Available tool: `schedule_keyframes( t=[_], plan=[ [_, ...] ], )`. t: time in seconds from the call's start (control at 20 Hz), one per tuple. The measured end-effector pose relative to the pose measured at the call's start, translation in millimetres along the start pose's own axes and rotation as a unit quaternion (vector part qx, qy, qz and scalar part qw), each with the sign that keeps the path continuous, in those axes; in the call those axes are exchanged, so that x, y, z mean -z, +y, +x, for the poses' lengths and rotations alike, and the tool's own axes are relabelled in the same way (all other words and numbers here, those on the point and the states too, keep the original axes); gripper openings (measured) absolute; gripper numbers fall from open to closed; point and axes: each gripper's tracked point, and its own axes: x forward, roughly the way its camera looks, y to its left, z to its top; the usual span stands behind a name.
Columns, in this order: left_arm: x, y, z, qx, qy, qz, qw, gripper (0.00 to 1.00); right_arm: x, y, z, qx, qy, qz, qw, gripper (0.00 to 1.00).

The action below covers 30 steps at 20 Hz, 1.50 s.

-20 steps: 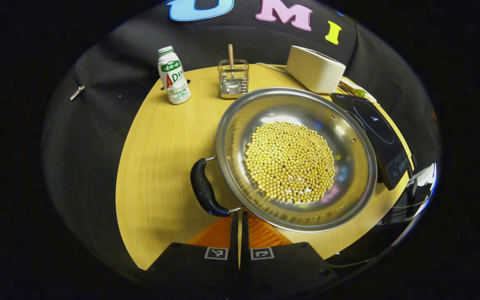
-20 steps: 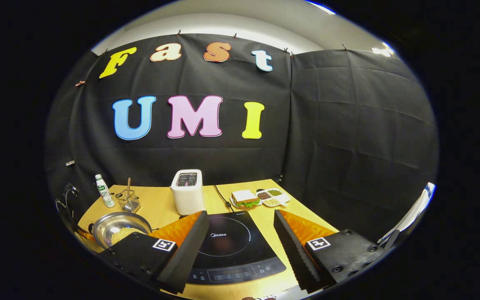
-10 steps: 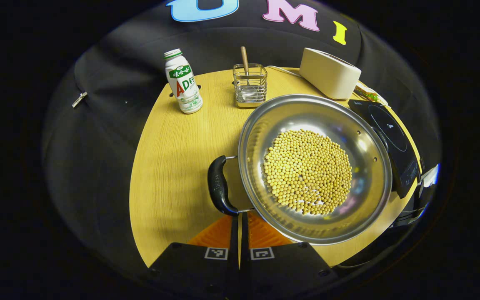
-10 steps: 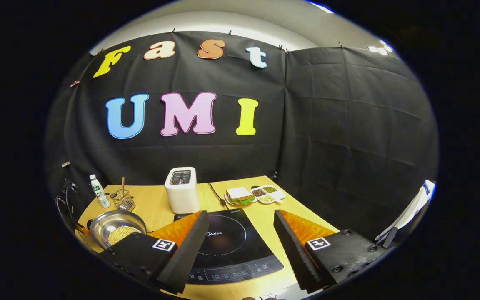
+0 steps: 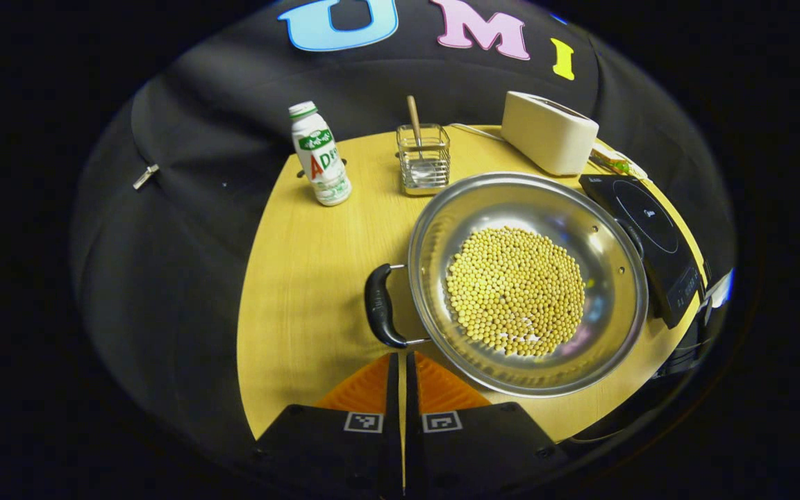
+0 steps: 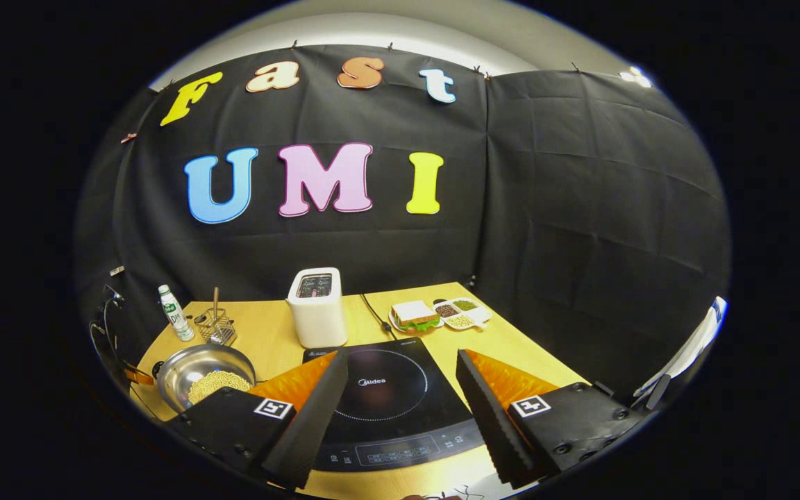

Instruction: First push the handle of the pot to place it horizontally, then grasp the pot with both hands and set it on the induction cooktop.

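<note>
Right now my left gripper (image 5: 402, 357) has its fingers pressed together with nothing between them, the tips just short of the near end of the black handle (image 5: 379, 316) on the pot (image 5: 435, 229) of yellow beans (image 5: 515, 290). The pot sits on the wooden table (image 5: 303, 264), beside the induction cooktop (image 5: 643, 222) and not on it. To push well, I judge I should keep the closed tips low against the handle's end and nudge slowly, so the pot turns in place without sliding or spilling beans. My right gripper (image 6: 400, 399) hangs above the cooktop with its fingers wide apart, holding nothing. Compared with a second ago, the handle has swung from a slant to nearly upright in the left gripper view, and the pot sits further right there.
</note>
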Motion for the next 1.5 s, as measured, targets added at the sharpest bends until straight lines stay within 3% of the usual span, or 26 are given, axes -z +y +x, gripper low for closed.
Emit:
schedule_keyframes(
  t=[0.1,0.2,0.4,0.6,0.8,1.05,1.5],
  plan=[
    [-4.2,7.0,-12.6,-0.009,-0.018,-0.025,0.999,0.09,1.6,11.9,4.7,-0.015,0.004,0.003,1.000,0.98],
    [-14.8,8.2,-27.6,-0.006,-0.048,-0.062,0.997,0.19,3.8,25.8,10.3,-0.031,0.010,0.004,0.999,0.98],
    [-30.6,16.5,-47.4,-0.007,-0.096,-0.107,0.990,0.98,13.1,60.3,26.6,-0.068,0.036,0.016,0.997,0.98],
    [-34.8,18.2,-52.5,-0.008,-0.103,-0.111,0.989,0.93,33.9,105.7,45.8,-0.110,0.094,0.036,0.989,0.99],
    [-45.7,21.2,-48.0,-0.011,-0.111,-0.103,0.988,0.95,67.6,149.9,58.7,-0.154,0.175,0.034,0.972,0.99],
    [-55.9,13.5,-34.7,0.013,-0.116,-0.121,0.986,0.94,102.1,202.6,71.0,-0.204,0.245,0.022,0.948,0.99],
    [-69.4,13.2,4.9,0.029,-0.115,-0.127,0.985,0.96,151.8,240.8,104.6,-0.213,0.296,0.008,0.931,0.99]
  ],
)
